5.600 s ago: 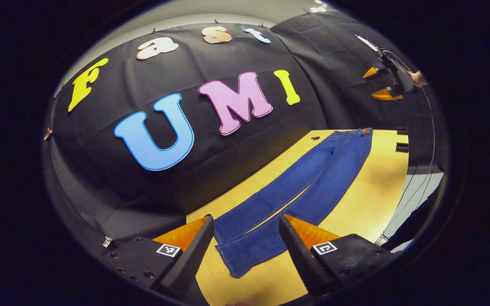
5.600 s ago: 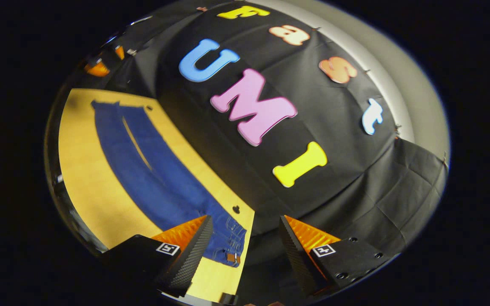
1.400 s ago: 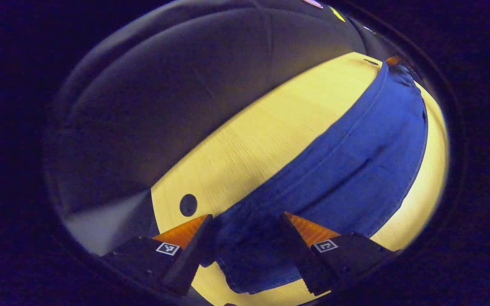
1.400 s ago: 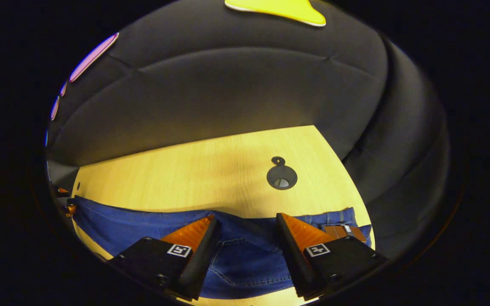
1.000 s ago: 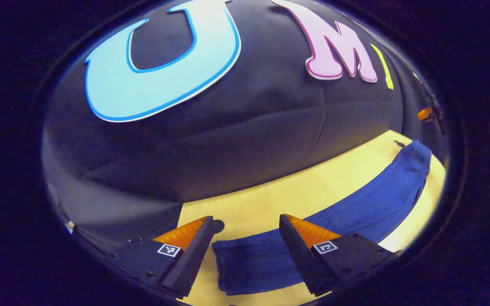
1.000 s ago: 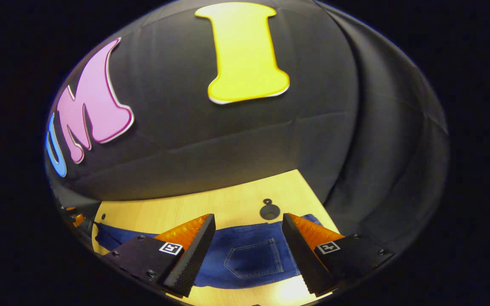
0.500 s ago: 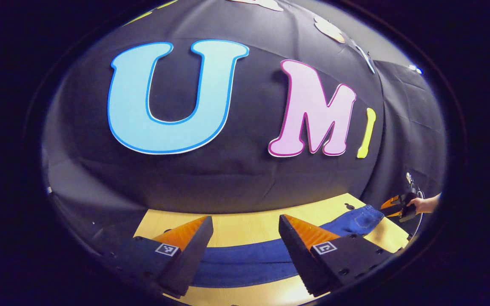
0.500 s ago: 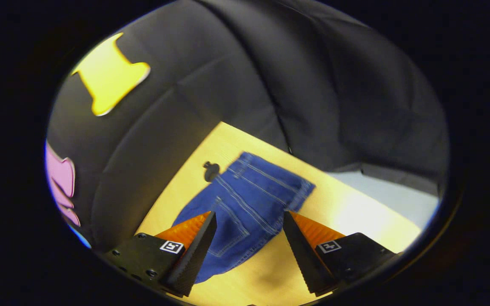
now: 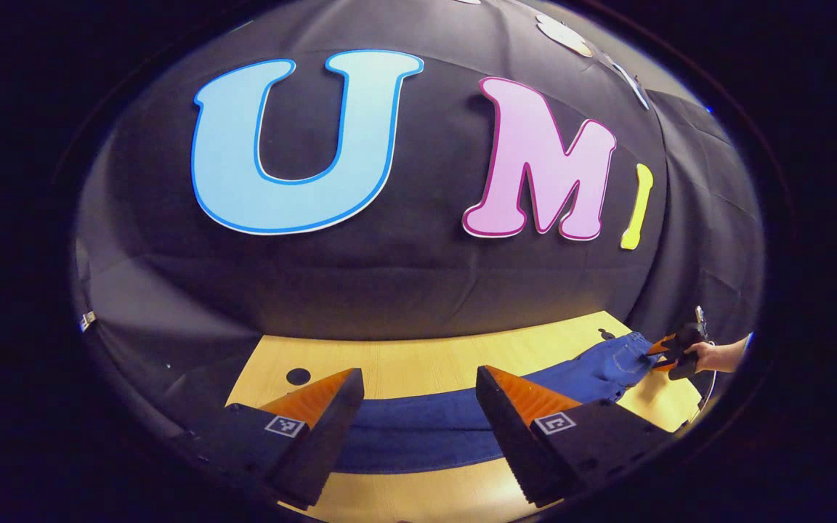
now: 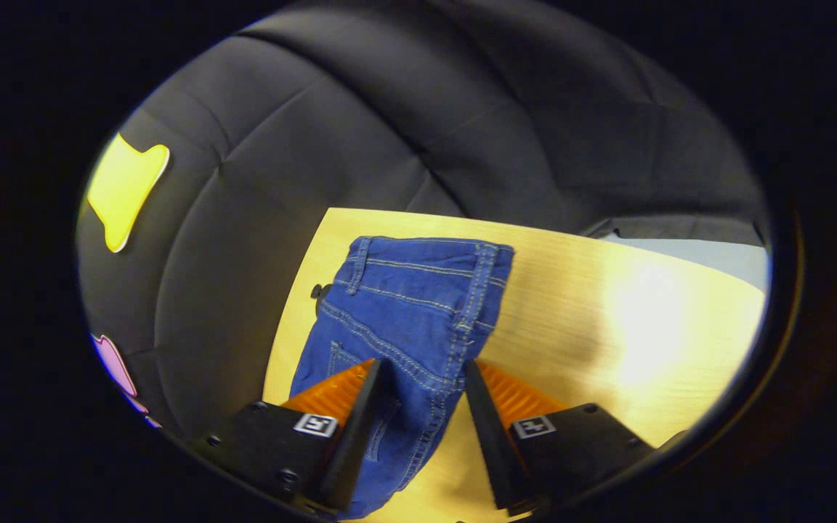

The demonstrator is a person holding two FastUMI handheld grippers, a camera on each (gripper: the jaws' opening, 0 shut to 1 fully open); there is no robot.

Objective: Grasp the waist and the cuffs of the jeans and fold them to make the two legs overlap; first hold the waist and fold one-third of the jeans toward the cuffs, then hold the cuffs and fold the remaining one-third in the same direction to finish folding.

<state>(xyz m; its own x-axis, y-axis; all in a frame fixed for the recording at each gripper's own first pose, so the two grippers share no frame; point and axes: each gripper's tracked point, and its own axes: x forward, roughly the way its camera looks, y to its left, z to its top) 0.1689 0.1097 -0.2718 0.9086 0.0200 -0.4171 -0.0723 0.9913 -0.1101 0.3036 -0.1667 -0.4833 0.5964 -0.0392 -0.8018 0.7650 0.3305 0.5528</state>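
Note:
The blue jeans (image 9: 418, 428) lie on the wooden table (image 9: 418, 363), folded lengthwise with one leg over the other. In the left gripper view they run across behind my left gripper (image 9: 418, 396), which is open and holds nothing. At the far right of that view a hand (image 9: 713, 356) holds my right gripper (image 9: 662, 352) at the waist end. In the right gripper view the waist and back pocket of the jeans (image 10: 418, 298) stretch ahead. My right gripper (image 10: 422, 392) straddles the denim, jaws narrowed with a gap still between them; cloth lies between and under the fingers.
The black cloth wall rises close behind the table's far edge. A small round hole (image 9: 298, 376) sits in the tabletop at the left, and another dark hole (image 10: 317, 292) peeks out beside the waistband. Bare wood (image 10: 622, 319) lies to the right of the waist.
My right gripper has dropped onto the waist end and its jaws have narrowed around the denim. My left gripper has barely shifted and stays open over the legs.

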